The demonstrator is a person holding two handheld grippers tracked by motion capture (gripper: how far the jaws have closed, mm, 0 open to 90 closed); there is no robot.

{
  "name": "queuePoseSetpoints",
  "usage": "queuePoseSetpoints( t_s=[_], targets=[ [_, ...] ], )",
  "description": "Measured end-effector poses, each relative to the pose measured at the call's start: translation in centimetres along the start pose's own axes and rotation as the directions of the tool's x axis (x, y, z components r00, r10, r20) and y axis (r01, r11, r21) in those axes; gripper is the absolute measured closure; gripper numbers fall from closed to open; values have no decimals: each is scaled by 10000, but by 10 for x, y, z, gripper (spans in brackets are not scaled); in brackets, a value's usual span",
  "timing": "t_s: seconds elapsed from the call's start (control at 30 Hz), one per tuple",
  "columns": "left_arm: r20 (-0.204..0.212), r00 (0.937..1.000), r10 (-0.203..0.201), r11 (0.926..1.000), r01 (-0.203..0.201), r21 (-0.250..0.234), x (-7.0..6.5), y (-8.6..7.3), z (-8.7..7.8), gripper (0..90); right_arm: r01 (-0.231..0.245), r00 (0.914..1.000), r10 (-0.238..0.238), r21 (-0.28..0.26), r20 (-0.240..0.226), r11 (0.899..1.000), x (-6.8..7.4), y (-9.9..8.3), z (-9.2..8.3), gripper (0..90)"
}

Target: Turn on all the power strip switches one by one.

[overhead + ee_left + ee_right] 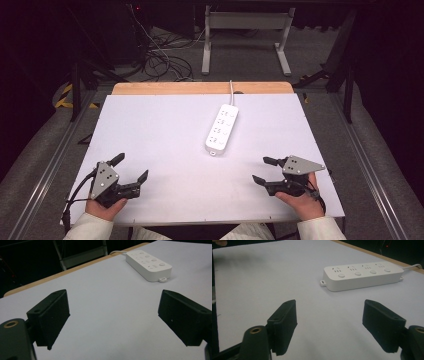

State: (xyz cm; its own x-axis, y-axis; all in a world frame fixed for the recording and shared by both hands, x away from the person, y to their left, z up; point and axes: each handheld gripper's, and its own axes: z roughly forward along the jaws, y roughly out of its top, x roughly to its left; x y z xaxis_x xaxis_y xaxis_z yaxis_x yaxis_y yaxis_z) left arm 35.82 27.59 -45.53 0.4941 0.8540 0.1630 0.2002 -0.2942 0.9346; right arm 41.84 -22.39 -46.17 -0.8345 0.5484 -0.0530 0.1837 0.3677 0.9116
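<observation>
In the high view, a power strip point(222, 129) is lying right of the table's point(150, 130) middle, toward its far edge. Both the left gripper point(131, 168) and the right gripper point(262, 169) are being held released, empty. In the left gripper view, the strip's point(148, 265) hard, smooth shell is looking light but slippery. In the right gripper view, its long sides point(362, 282) are judged best for gripping.

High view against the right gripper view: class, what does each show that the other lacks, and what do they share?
The high view alone has both hands, the left gripper with fingers apart, the floor cables and the grey frame. The right gripper view alone gives the power strip's side wall, its round buttons and its end tab close up. Both share the power strip, the white table with its wooden edge, and the open, empty right gripper.
</observation>
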Motion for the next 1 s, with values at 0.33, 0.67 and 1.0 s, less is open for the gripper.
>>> queuePoseSetpoints(
  t_s=[0.33,0.67,1.0],
  targets=[
    [27,9999,124,9999,-124,-33,-1,1,-1,117,-98,9999,99,82,-139,9999,2,4,-2,422],
    [-53,9998,175,9998,-176,-77,-2,2,-3,118,-96,9990,106,236,-428,9997,5,13,-1,577],
    [-127,9997,226,9997,-227,-61,-2,2,-3,118,-85,9960,163,890,-884,9960,-3,50,1,900]
  ],
)
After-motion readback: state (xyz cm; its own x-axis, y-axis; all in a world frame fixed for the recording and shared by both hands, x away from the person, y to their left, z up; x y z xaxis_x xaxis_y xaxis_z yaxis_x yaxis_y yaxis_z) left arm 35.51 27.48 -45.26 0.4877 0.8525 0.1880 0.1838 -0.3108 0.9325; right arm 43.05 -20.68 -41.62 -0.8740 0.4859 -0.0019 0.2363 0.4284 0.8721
